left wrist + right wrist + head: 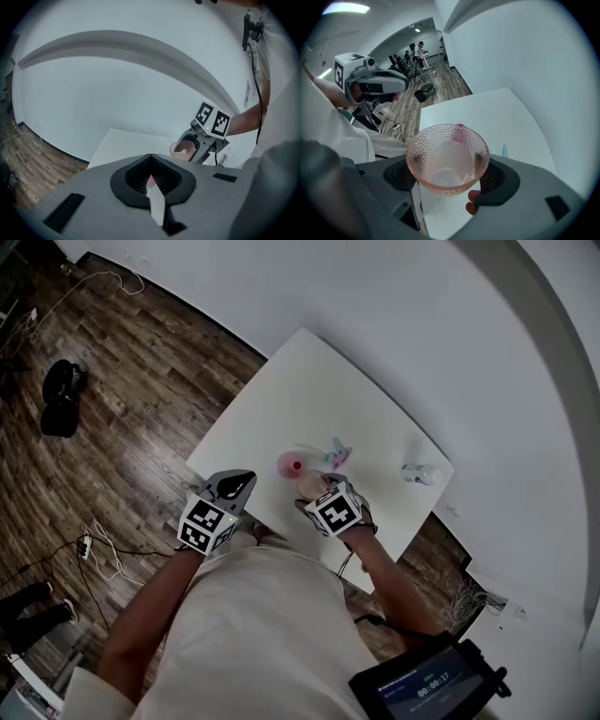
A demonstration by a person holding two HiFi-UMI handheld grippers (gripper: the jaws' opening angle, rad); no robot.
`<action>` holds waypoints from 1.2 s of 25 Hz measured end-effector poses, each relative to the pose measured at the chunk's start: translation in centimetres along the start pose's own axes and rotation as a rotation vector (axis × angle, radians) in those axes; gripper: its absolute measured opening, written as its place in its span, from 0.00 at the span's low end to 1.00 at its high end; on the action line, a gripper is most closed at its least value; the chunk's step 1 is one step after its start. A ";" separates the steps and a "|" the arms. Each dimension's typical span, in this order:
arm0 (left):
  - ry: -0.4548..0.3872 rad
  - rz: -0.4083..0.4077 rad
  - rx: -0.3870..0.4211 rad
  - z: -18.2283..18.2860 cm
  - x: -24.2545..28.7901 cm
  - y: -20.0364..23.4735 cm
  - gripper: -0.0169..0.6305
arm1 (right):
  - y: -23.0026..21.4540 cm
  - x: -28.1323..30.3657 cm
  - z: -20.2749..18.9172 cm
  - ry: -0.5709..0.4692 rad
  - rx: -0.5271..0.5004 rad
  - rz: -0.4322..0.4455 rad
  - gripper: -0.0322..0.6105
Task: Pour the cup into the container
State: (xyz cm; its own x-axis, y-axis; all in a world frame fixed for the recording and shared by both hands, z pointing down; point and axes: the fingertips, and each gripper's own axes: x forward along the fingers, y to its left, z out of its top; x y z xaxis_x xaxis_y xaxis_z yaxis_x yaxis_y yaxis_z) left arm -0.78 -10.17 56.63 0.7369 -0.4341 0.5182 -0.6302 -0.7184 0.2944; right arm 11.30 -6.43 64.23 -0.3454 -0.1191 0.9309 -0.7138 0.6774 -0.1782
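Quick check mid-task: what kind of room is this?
Probably a lab or studio workspace: a white table on a wood-plank floor, loose cables, and people at stands in the background.

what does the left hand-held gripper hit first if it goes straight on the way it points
Probably the pink container on the white table; it shows just past the jaws, though depth is unclear.

— What sort of place is this?
— A lab-like open workroom. A plain white square table (281, 409) stands by a bare white wall (394, 315), with loose white cables (105, 566) on the dark wood-plank floor (141, 399) and people at distant work stands (419, 50).
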 end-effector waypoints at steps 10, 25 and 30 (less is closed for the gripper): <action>-0.002 0.011 -0.018 -0.5 0.2 0.9 0.04 | 0.0 1.5 -0.1 0.080 -0.007 0.045 0.64; -0.003 0.012 -0.034 -1.1 -0.1 1.3 0.04 | 0.0 1.7 0.3 0.173 -0.010 0.077 0.64; -0.009 0.013 -0.036 -1.0 -0.1 1.7 0.04 | 0.1 1.7 0.4 0.200 -0.015 0.086 0.64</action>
State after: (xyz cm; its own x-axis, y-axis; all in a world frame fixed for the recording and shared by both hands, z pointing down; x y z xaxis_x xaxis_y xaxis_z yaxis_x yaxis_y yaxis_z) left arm -2.18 -10.75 57.85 0.7306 -0.4481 0.5153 -0.6481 -0.6926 0.3166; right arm 10.44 -6.87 65.73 -0.2762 0.0848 0.9573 -0.6768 0.6900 -0.2564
